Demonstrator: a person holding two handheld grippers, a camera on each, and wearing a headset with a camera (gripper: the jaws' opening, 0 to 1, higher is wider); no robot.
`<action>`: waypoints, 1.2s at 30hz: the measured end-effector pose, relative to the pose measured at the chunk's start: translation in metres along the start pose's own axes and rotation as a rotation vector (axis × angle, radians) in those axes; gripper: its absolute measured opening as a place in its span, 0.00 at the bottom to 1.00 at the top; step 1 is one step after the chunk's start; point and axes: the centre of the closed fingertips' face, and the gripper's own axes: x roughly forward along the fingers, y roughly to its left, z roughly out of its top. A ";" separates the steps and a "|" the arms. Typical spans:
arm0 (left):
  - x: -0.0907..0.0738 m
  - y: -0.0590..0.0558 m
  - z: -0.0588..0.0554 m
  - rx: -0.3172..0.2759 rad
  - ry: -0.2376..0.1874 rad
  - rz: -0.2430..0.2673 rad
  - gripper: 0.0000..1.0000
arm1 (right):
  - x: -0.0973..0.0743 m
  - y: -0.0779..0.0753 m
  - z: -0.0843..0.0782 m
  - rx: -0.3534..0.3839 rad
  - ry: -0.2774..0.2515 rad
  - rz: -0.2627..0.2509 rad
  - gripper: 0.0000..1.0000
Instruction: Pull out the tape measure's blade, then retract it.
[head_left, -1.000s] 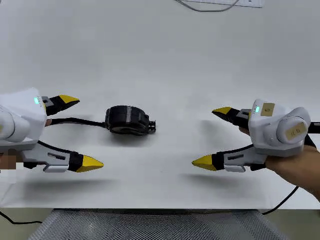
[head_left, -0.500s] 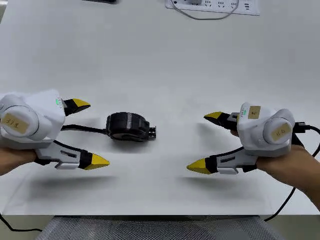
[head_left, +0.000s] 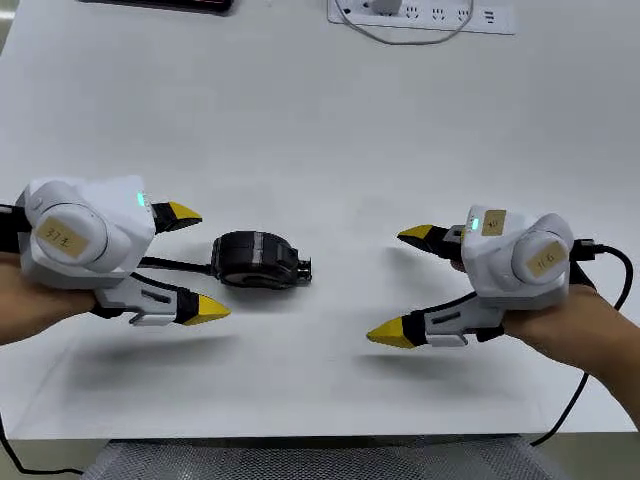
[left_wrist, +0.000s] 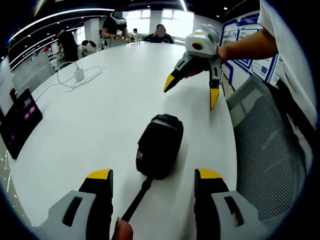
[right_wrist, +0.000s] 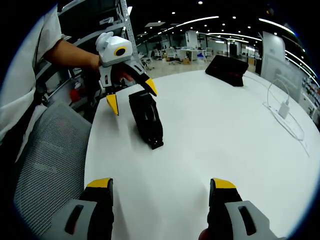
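Though the left claw (head_left: 206, 261) hangs open just behind it, the black tape measure (head_left: 256, 260) rests untouched on the white bench (head_left: 320, 130), its strap (head_left: 175, 264) trailing back between that claw's jaws. The case looks hard, compact and fairly weighty, perhaps slick, so it is best pinched across its broad sides. Its blade hook (head_left: 304, 268), likely thin and springy, faces the right claw (head_left: 394, 287), which is open and well apart.
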 end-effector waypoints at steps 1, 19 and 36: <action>0.001 0.000 0.001 0.005 0.000 -0.004 0.59 | 0.001 0.000 0.001 -0.002 0.000 0.002 0.77; 0.013 -0.001 0.007 0.057 0.025 -0.032 0.37 | 0.007 -0.002 0.006 -0.013 -0.008 0.011 0.76; 0.022 -0.003 0.008 0.084 0.043 -0.054 0.29 | 0.010 -0.001 0.009 -0.013 -0.013 0.019 0.74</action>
